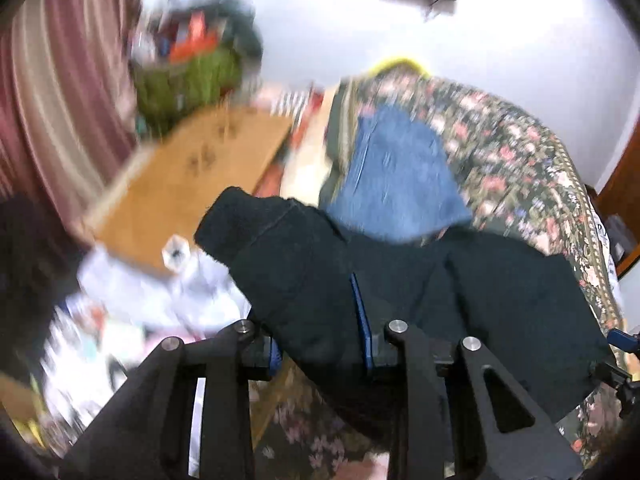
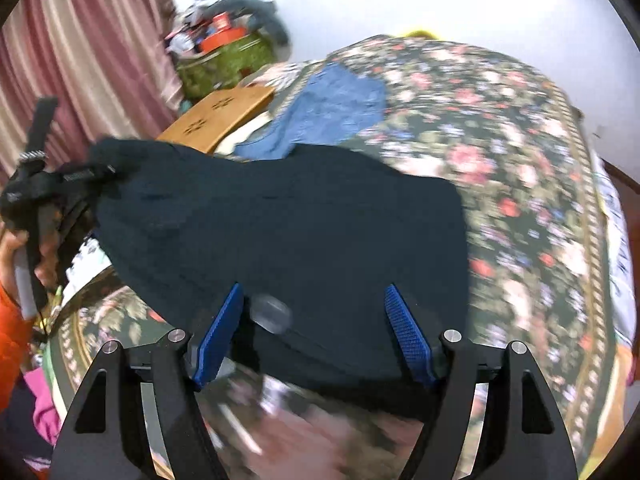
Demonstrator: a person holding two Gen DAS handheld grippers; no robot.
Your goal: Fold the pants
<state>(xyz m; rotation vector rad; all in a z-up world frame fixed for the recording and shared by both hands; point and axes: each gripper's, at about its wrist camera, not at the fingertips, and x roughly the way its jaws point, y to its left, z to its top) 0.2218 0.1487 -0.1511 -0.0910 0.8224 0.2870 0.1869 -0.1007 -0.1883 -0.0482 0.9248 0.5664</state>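
A bed covered by a dark green bedspread with pink and cream flowers (image 2: 500,152) fills most of both views; a patterned gold border runs along its edge. On it lie the dark navy, soft-knit pants (image 2: 288,216), spread wide across the near part of the bed, with one end lifted off the cover toward the left. Just beyond them rests a folded blue denim garment (image 2: 336,108), its near edge touching or slightly under the dark cloth.

The left gripper (image 1: 320,320) has its blue-padded fingers (image 1: 362,312) pressed onto a bunched fold of the pants, which rises above them in a thick dark lump. The right gripper (image 2: 316,332) holds its blue ribbed fingers (image 2: 408,332) well apart, with the near edge of the pants lying between them; the pads do not press the cloth. In the right wrist view the left gripper shows at the far left, held by a hand (image 2: 24,248) beside an orange sleeve (image 2: 12,328).

Beside the bed stands a light brown wooden board with cut-out flower shapes (image 2: 224,114). Behind it a green patterned bag heaped with orange and mixed items (image 2: 224,60) sits against the white wall (image 2: 500,4). A pink and cream striped curtain (image 2: 92,60) hangs at the left. The left wrist view is blurred, with white papers or cloth (image 1: 160,292) below the board.
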